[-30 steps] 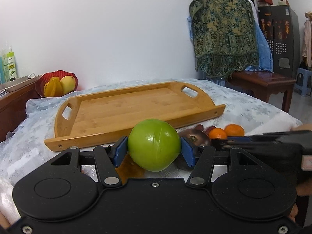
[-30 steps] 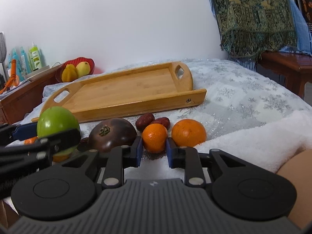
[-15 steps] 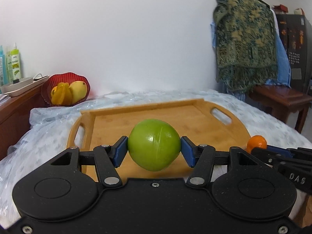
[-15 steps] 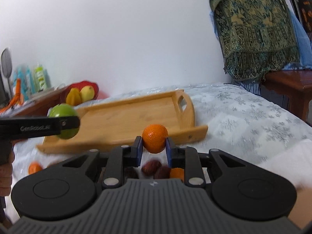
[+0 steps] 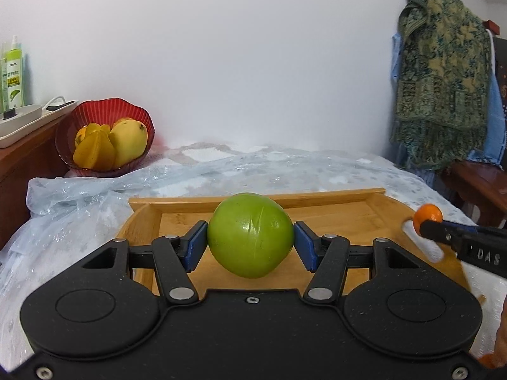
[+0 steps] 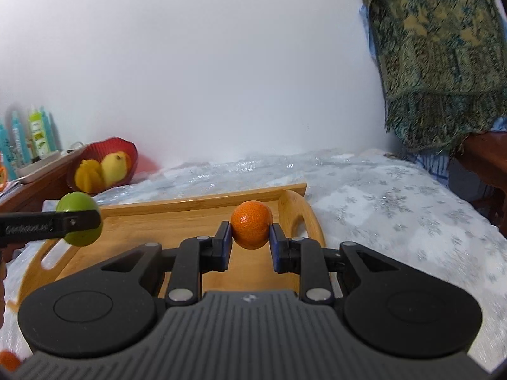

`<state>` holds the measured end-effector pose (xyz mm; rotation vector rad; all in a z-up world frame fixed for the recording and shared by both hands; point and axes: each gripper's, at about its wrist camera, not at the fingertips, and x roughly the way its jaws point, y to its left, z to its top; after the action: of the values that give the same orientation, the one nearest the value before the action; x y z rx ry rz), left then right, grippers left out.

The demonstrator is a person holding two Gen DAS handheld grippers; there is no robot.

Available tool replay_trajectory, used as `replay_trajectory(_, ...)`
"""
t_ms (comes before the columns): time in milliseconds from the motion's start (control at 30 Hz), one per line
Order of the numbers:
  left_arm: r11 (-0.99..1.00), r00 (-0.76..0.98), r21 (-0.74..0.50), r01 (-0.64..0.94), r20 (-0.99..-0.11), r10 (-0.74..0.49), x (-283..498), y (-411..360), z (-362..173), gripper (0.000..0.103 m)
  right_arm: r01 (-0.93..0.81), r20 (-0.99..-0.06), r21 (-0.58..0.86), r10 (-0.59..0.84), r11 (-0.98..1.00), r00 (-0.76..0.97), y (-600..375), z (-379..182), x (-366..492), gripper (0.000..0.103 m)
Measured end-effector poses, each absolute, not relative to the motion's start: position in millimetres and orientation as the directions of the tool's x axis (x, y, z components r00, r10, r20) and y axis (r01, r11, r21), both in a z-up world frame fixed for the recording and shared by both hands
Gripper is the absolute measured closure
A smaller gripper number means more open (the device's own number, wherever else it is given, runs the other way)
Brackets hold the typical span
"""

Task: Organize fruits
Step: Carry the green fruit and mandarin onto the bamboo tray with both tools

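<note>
My left gripper (image 5: 250, 242) is shut on a green apple (image 5: 250, 234) and holds it over the near left part of the bamboo tray (image 5: 348, 212). My right gripper (image 6: 250, 240) is shut on a small orange (image 6: 252, 226) and holds it over the tray's right end (image 6: 177, 218), near its handle. The apple also shows in the right wrist view (image 6: 80, 221), at the left. The orange also shows in the left wrist view (image 5: 427, 215), at the right. The tray's floor is bare where I see it.
A red bowl (image 5: 104, 133) with yellow fruit stands on a wooden side table at the back left, beside bottles (image 5: 12, 76). A patterned cloth (image 5: 443, 88) hangs at the right over dark wooden furniture. The tray lies on a snowflake-print cover (image 6: 396, 221).
Both grippers lifted their fruit off the cover and moved forward, from in front of the tray to over it. The other fruits on the cover have dropped out of view.
</note>
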<state>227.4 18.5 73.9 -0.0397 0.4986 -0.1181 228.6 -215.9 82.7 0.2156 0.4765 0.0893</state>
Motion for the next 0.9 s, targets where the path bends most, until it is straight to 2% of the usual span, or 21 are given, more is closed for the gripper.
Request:
replay_trajectory(367,0.995,0.833,-0.094,0.039,-0.548,-0.084,270,35,54,0.047,-0.074,-0.533,0.166,0.153,0.983,0.832,-199,77,297,0.074)
replay_trajectory(633,0.993,0.817,-0.115,0.016,-0.571,-0.079,281,36,47,0.047,-0.043,-0.575,0.216,0.162,0.975,0.802,-209,66,314,0.074)
replay_trajectory(900,0.994,0.816,-0.11,0.025,-0.572,-0.084,281,33,43,0.047,-0.033,-0.576,0.238,0.169,0.971,0.8,-211,65,313,0.073)
